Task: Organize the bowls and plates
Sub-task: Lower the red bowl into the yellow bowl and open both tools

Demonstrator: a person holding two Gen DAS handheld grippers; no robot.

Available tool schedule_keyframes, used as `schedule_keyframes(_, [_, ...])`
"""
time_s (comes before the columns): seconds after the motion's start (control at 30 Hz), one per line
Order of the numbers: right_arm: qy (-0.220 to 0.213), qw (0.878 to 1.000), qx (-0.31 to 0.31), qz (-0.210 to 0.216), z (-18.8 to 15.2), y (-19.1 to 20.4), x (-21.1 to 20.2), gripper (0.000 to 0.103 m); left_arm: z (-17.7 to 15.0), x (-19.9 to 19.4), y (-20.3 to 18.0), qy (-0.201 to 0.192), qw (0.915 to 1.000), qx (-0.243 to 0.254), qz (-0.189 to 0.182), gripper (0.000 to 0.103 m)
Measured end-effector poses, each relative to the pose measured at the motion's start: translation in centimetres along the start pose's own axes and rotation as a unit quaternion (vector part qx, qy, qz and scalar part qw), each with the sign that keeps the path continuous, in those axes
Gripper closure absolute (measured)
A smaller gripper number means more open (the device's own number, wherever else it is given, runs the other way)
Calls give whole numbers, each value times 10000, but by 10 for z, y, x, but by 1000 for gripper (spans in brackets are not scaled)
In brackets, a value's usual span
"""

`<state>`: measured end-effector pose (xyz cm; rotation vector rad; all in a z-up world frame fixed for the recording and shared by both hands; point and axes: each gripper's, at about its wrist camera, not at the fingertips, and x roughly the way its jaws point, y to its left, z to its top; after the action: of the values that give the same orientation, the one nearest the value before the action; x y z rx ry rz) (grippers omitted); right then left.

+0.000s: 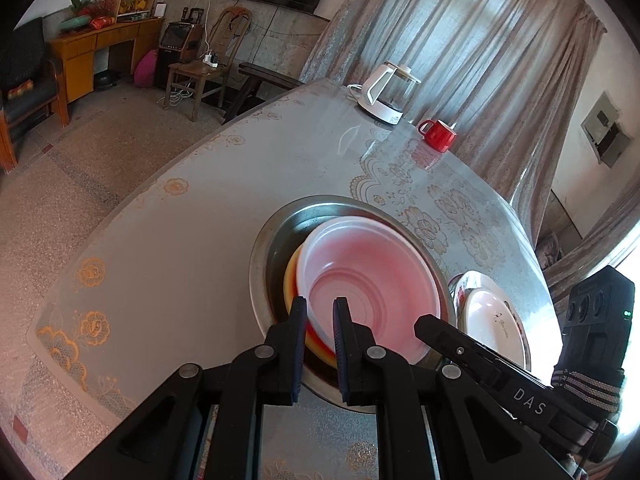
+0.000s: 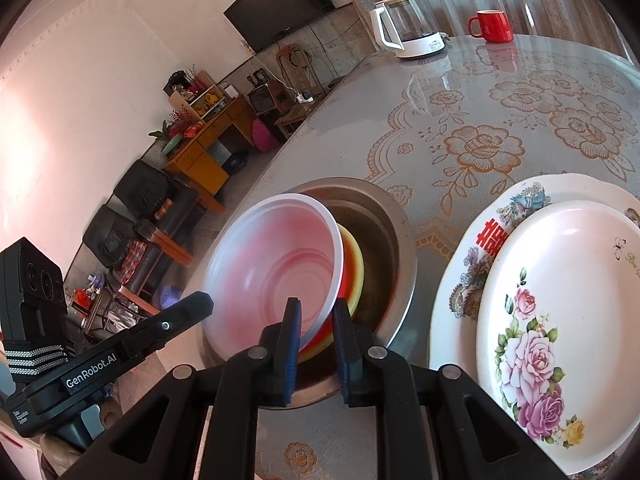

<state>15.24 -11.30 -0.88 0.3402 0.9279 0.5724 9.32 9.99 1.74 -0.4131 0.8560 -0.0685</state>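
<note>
Clamping the near rim of a translucent pink bowl (image 1: pixel 372 276) from two sides, the left gripper (image 1: pixel 320 304) and the right gripper (image 2: pixel 316 308) each have their pads drawn together on the thin plastic wall. That bowl sits tilted on a yellow bowl (image 2: pixel 356 268) with red beneath it (how many are nested there I cannot tell), all inside a wide steel basin (image 1: pixel 276 236) on the table (image 1: pixel 200 200). Just beside the basin, on the right, a rose-patterned plate (image 2: pixel 560 300) lies on a larger patterned plate (image 2: pixel 452 280). Well apart at the far edge stand a white-based glass kettle (image 1: pixel 390 92) and a red mug (image 1: pixel 438 134). Each gripper's black body juts into the other camera's view, close alongside the basin. Curtains (image 1: pixel 460 40) hang behind the table.
</note>
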Motion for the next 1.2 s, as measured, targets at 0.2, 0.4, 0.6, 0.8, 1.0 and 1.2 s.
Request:
schedule_keyframes(0.2, [-23, 9995, -256, -208, 1, 7, 2, 78, -1, 2, 1, -77, 9998, 114, 161, 90])
schedule_keyframes(0.4, [-20, 9965, -613, -560, 2, 16, 5, 72, -4, 1, 3, -220, 9988, 245, 371, 90])
schedule_keyframes(0.6, [120, 9904, -1030, -920, 9, 22, 12, 72, -5, 1, 3, -346, 9974, 376, 510, 90])
schedule_keyframes(0.8, [365, 9780, -1599, -1292, 13, 31, 30, 72, -7, 0, 9, -428, 9964, 395, 610, 90])
schedule_keyframes(1.0, [525, 9626, -2071, -1669, 11, 41, 43, 76, -8, 4, 14, -366, 9972, 323, 560, 89])
schedule_keyframes(1.2, [394, 9536, -2141, -2080, 17, 38, 42, 92, -10, 5, 15, -358, 9974, 326, 526, 88])
